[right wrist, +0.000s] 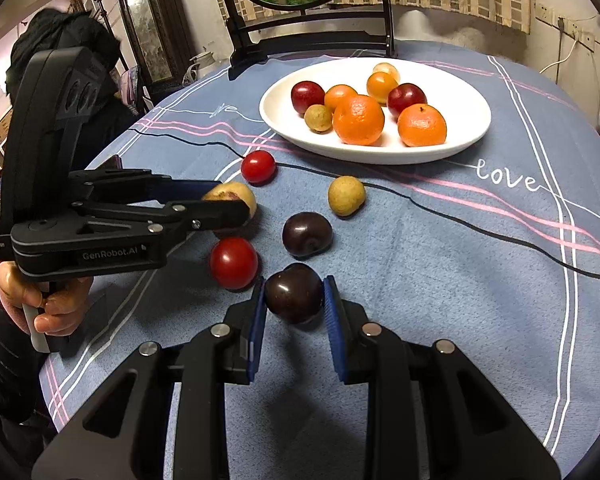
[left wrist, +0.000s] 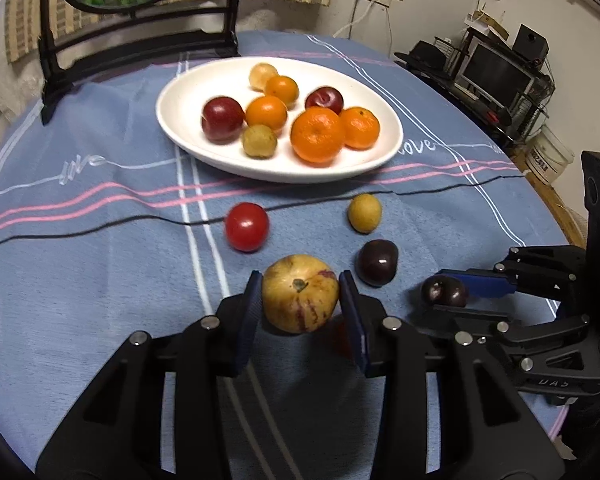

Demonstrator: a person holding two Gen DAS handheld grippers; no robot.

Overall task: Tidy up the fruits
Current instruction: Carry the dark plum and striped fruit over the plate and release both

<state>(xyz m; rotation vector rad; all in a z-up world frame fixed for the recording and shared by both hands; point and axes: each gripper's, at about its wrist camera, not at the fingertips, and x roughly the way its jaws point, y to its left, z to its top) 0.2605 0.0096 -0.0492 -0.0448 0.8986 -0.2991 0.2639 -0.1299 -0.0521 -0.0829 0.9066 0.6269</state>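
Observation:
My left gripper (left wrist: 300, 300) is shut on a yellow fruit with purple streaks (left wrist: 300, 294), which also shows in the right wrist view (right wrist: 232, 196), held just above the cloth. My right gripper (right wrist: 294, 306) is shut on a dark plum (right wrist: 294, 294), also in the left wrist view (left wrist: 444, 291). A white plate (left wrist: 180, 108) holds several oranges, red plums and small yellow fruits. Loose on the cloth lie a red tomato (left wrist: 247, 227), a small yellow fruit (left wrist: 364, 213), a second dark plum (left wrist: 378, 262), and another tomato (right wrist: 233, 263).
The round table has a blue cloth (left wrist: 100, 280) with pink and white stripes. A black mirror stand (left wrist: 140, 40) stands behind the plate. A shelf with electronics (left wrist: 496, 68) is off the table's right edge.

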